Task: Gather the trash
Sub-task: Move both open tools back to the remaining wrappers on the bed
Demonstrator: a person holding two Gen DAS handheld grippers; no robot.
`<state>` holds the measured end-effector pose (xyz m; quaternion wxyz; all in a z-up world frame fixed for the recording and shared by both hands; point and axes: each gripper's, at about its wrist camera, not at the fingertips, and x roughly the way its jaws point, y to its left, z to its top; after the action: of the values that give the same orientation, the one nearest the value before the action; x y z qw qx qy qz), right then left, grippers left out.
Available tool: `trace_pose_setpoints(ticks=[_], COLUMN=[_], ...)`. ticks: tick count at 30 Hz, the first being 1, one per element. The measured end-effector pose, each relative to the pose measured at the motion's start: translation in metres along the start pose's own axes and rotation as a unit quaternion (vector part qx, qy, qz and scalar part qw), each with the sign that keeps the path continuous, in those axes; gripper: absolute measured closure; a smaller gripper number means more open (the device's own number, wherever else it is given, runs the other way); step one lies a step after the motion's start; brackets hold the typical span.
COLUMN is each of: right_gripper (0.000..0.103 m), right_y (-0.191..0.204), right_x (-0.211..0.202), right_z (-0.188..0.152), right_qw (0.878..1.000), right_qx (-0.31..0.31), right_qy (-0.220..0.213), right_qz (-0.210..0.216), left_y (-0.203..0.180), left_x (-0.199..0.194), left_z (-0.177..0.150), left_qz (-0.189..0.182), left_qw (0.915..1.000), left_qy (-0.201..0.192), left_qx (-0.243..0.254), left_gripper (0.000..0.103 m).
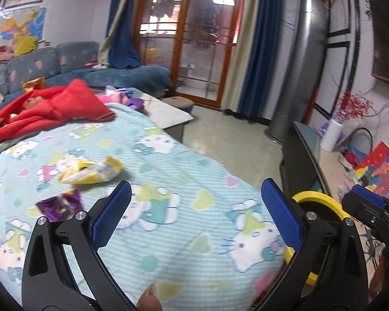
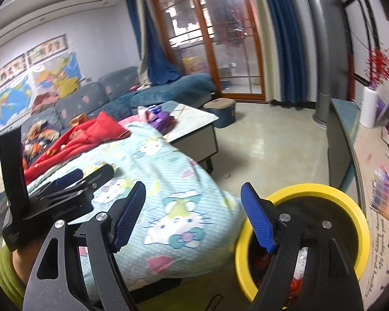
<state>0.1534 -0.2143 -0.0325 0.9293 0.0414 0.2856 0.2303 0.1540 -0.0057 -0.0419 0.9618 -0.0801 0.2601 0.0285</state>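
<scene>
Left wrist view: left gripper [image 1: 195, 212] w/ jaws wide apart, nothing in them, over a cat-print blanket [image 1: 168, 181]. Near left lie 2 bits of trash – a purple wrapper [image 1: 61, 207] & just past it a yellow wrapper [image 1: 90, 172]. Right gripper [image 2: 193, 215] is spread too, empty, by a yellow bin [image 2: 347, 202] on the floor at right – trash inside. Farther back: red cloth [image 1: 51, 108], then sofa [image 1: 33, 62].
</scene>
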Motion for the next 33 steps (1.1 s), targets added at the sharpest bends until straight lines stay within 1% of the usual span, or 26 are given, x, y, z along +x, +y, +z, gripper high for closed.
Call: trace_pose_setpoints(ticks=[7,12,16,20,22,24,27,31,32,33], right_gripper=[0.028,0.027,0.027,0.027,0.027,0.027,0.027,0.027,0.027,0.027], right_y=[0.035,0.060,0.081,0.097,0.105,0.116,0.127,0.143,0.146,0.149], right_x=[0.017,0.037,0.057,0.084,0.097,0.113,0.135,0.169,0.175,0.182], right_z=[0.009,0.016,0.020,0.026,0.028,0.031,0.034,0.037,0.038,0.038], right_qw=[0.999,0.998,0.995,0.992,0.991,0.989,0.987,0.982,0.980,0.979], right_qx=[-0.028,-0.041,-0.054,-0.038,-0.034,-0.033,-0.032,-0.017,-0.014,-0.011], right_qy=[0.010,0.024,0.040,0.069,0.082,0.094,0.111,0.147,0.153,0.158], right_qz=[0.026,0.052,0.068,0.095,0.104,0.110,0.116,0.120,0.124,0.125], left_y=[0.039,0.074,0.100,0.131,0.144,0.157,0.171,0.182,0.183,0.184], left_x=[-0.008,-0.011,-0.011,-0.008,-0.006,-0.001,0.007,0.018,0.020,0.023], left_z=[0.003,0.004,0.003,-0.003,-0.007,-0.011,-0.019,-0.028,-0.029,-0.032], left_qz=[0.041,0.081,0.104,0.120,0.121,0.118,0.104,0.086,0.083,0.077], left_qw=[0.9986,0.9947,0.9908,0.9855,0.9836,0.9814,0.9786,0.9741,0.9736,0.9727], left_qy=[-0.008,-0.009,0.002,0.020,0.028,0.044,0.065,0.088,0.091,0.098], left_qx=[-0.033,-0.063,-0.087,-0.118,-0.131,-0.145,-0.165,-0.190,-0.192,-0.196], left_gripper=[0.011,0.011,0.011,0.011,0.011,0.011,0.011,0.011,0.012,0.017])
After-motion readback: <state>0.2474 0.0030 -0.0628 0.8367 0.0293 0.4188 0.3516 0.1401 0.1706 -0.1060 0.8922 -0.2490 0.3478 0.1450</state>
